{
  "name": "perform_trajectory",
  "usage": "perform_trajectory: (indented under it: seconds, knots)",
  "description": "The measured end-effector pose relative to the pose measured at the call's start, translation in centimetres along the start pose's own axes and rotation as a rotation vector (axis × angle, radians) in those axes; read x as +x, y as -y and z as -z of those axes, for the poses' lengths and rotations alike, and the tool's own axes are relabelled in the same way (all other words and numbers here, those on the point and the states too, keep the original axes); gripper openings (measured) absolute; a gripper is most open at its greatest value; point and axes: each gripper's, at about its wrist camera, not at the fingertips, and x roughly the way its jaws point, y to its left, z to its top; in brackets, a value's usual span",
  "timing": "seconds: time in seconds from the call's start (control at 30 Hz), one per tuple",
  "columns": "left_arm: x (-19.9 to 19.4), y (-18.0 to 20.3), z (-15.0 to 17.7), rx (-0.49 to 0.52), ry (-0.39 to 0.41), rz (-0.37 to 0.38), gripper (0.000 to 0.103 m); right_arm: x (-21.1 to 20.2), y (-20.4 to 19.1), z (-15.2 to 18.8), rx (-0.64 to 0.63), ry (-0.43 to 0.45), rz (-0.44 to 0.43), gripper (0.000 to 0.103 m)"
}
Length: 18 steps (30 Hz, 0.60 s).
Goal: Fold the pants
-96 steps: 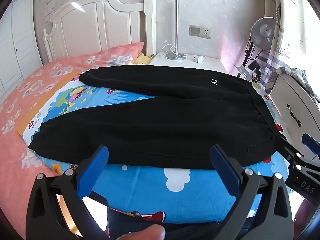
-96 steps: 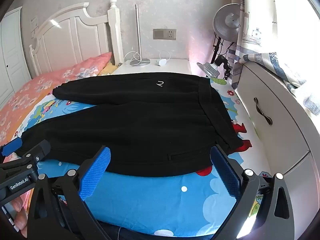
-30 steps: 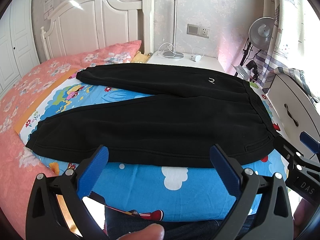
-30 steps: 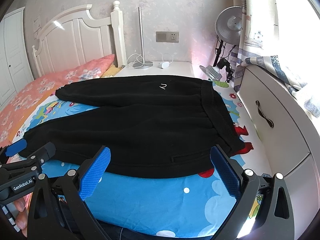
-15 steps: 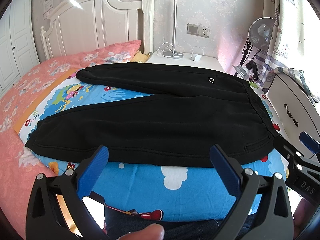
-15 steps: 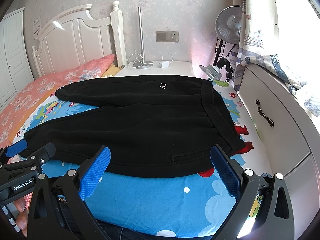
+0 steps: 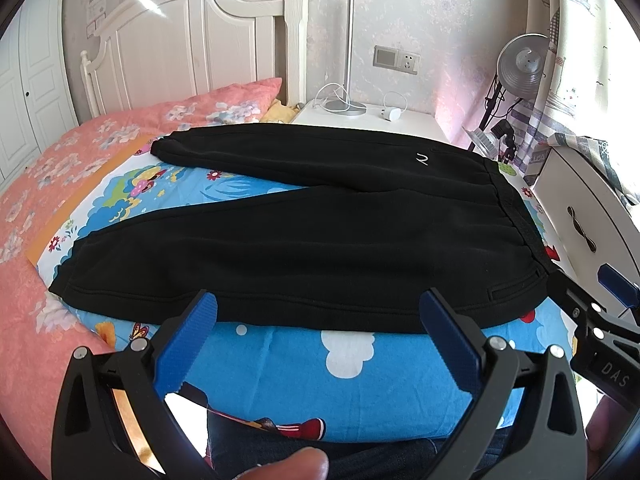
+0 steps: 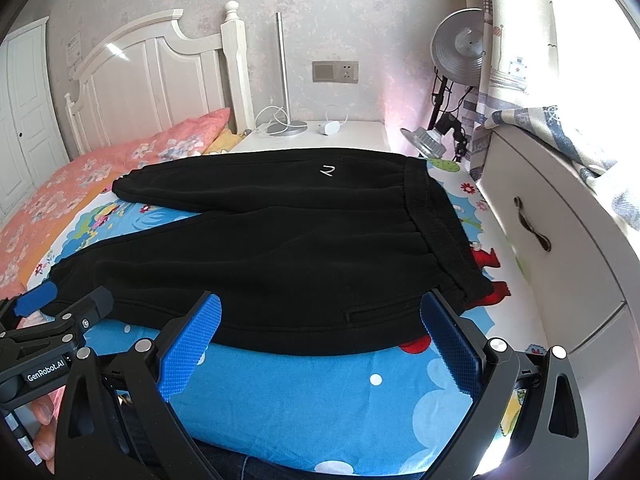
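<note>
Black pants (image 7: 312,240) (image 8: 280,256) lie flat on a blue cartoon sheet (image 7: 352,364), waistband to the right and both legs spread toward the left. A small white logo marks the far leg near the waist. My left gripper (image 7: 318,316) hovers open just short of the near leg's front hem edge, nothing between its blue pads. My right gripper (image 8: 320,316) is open too, near the front corner of the waistband by the back pocket slit. Each gripper shows at the edge of the other's view.
A white headboard (image 7: 192,40) and pink floral pillow (image 7: 224,104) stand at the back left. Behind the pants is a white nightstand (image 7: 372,120) with a lamp base and charger. A white drawer cabinet (image 8: 560,248) hems in the right side; a fan (image 8: 460,52) stands behind it.
Both views have shifted slightly over three seconds, the grippers edging a little closer to the pants' near edge. The pants lie as before and both grippers stay open.
</note>
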Motion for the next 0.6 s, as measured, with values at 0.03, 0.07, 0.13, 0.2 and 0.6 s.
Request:
perform_trajectory:
  seconds: [0.03, 0.07, 0.13, 0.2, 0.6]
  knots:
    - [0.1, 0.0, 0.1, -0.005, -0.002, 0.011, 0.101, 0.2, 0.1, 0.0, 0.004, -0.006, -0.010, 0.097]
    - [0.1, 0.0, 0.2, -0.009, -0.003, 0.023, 0.101, 0.7, 0.6, 0.0, 0.015, -0.020, -0.025, 0.097]
    - [0.5, -0.2, 0.4, -0.017, -0.002, 0.067, 0.101, 1.7, 1.5, -0.5, 0.042, -0.041, -0.034, 0.097]
    - [1.2, -0.3, 0.4, -0.020, -0.007, 0.091, 0.101, 3.4, 3.3, -1.6, 0.085, -0.060, -0.033, 0.097]
    - [9.4, -2.6, -3.3, -0.100, -0.102, 0.209, 0.101, 27.1, 19.0, -17.9, 0.120, -0.304, 0.030, 0.097]
